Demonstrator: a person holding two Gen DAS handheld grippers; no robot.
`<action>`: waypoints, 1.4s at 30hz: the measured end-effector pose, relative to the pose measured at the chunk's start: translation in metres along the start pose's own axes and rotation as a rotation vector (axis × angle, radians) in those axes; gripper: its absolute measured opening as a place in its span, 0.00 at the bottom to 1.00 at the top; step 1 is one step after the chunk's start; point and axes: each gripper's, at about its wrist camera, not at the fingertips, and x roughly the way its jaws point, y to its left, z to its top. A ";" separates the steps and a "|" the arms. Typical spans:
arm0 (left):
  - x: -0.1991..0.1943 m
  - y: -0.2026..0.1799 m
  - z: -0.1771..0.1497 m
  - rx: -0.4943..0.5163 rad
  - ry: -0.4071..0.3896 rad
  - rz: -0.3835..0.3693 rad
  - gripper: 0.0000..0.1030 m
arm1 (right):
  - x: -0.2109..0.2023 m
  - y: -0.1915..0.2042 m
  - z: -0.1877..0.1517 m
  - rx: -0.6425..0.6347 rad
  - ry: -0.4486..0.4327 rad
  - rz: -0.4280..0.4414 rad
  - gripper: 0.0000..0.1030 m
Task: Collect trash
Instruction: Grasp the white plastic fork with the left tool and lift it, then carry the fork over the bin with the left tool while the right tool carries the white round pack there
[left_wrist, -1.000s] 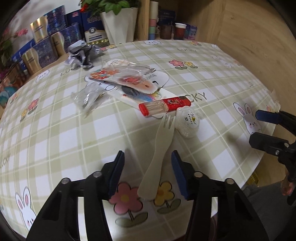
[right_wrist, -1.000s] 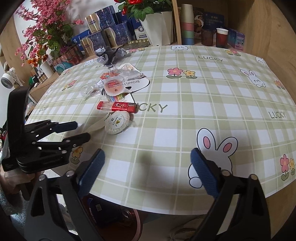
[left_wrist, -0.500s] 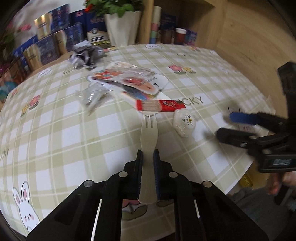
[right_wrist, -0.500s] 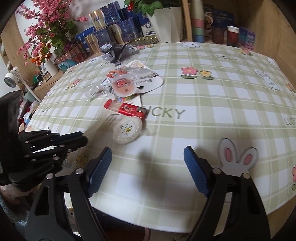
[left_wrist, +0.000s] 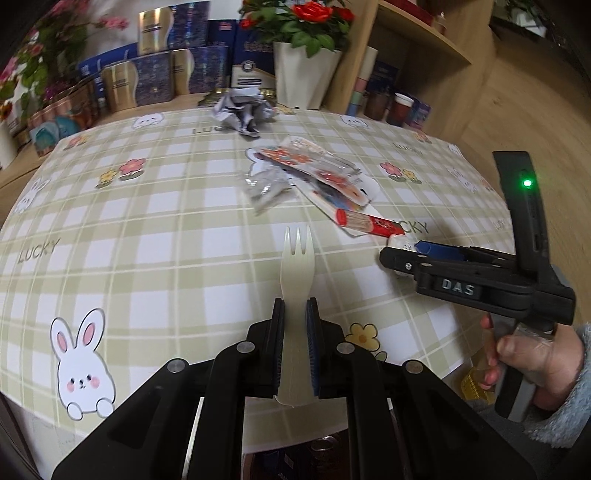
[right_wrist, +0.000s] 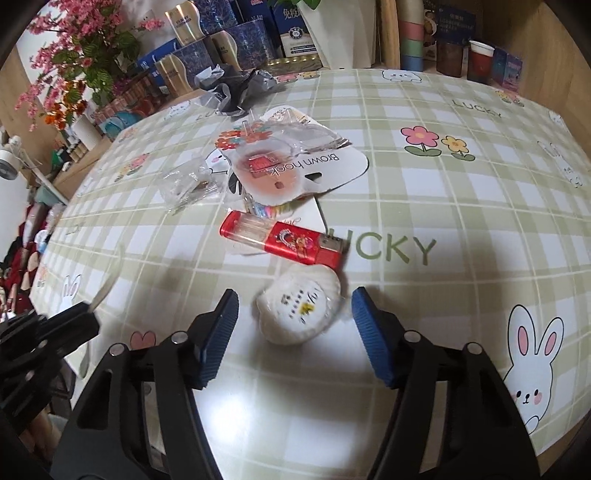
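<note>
Left gripper (left_wrist: 295, 345) clamped on the handle of a pale plastic fork (left_wrist: 297, 258), tines raised over the checked tablecloth (left_wrist: 155, 229). Right gripper (right_wrist: 293, 332), its jaws just closing but not touching, straddles a round white wrapped packet (right_wrist: 299, 308) lying just beside the red toothpick box (right_wrist: 282, 238).

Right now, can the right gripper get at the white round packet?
Probably yes. The white round packet lies between the right gripper's closing jaws, pads not touching yet; the red box sits just beyond, clear.
</note>
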 end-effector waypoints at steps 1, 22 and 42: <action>-0.002 0.002 -0.001 -0.006 -0.003 0.002 0.11 | 0.001 0.002 0.001 -0.004 0.001 -0.021 0.60; -0.055 0.010 -0.034 -0.070 -0.036 -0.027 0.11 | -0.035 0.011 -0.042 -0.039 -0.060 0.039 0.47; -0.104 -0.008 -0.099 -0.052 -0.008 -0.040 0.11 | -0.094 0.048 -0.137 -0.138 -0.044 0.137 0.47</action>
